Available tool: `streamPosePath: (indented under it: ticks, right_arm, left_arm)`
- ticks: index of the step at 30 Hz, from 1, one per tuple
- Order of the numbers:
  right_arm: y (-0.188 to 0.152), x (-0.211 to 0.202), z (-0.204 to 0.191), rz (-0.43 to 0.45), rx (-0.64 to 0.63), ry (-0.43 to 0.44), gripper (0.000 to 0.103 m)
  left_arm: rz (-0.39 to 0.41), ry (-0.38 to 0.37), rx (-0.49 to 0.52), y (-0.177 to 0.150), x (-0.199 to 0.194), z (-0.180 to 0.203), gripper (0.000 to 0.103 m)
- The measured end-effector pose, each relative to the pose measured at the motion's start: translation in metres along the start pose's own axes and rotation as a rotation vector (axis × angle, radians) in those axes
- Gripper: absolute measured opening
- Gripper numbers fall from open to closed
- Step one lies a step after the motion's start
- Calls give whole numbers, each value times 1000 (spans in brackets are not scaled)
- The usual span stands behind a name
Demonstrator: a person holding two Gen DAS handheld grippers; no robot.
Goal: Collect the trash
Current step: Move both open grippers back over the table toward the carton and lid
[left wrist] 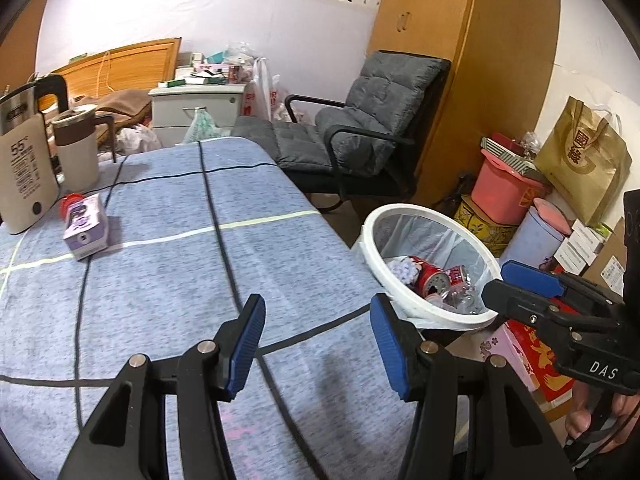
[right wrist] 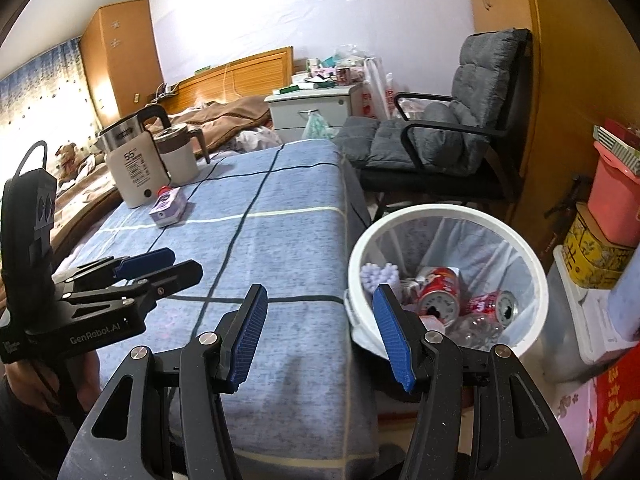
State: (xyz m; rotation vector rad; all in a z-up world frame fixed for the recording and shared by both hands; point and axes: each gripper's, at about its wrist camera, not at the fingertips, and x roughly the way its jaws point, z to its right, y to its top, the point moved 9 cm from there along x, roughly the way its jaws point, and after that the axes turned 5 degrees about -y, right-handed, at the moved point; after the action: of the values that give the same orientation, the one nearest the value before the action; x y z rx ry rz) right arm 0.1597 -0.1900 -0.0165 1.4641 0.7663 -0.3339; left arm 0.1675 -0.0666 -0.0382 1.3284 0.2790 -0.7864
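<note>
A purple carton with a red cap [left wrist: 84, 224] lies on the blue checked tablecloth [left wrist: 168, 280] at the far left, beside the kettle; it also shows in the right wrist view [right wrist: 169, 206]. A white bin [left wrist: 430, 264] stands off the table's right edge and holds red cans [right wrist: 440, 300], a clear bottle and a purple item. My left gripper [left wrist: 318, 344] is open and empty above the cloth. My right gripper [right wrist: 320, 336] is open and empty at the table's edge, next to the bin [right wrist: 444, 276].
A white kettle [left wrist: 24, 176] and a beige jug [left wrist: 76, 148] stand at the table's far left. A grey cushioned chair [left wrist: 360, 132] is behind the table. Boxes, a pink tub [left wrist: 504, 192] and a paper bag [left wrist: 584, 164] crowd the floor right of the bin.
</note>
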Motion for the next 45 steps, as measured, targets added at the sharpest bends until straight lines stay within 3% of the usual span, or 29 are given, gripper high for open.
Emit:
streamPosePath:
  ticks: [27, 45]
  right_arm:
    - [9, 45, -87, -37, -130, 173, 57]
    - [36, 89, -141, -60, -184, 227, 57]
  left_arm:
    - [20, 172, -115, -12, -36, -94, 57]
    - [56, 288, -183, 6, -53, -175, 57]
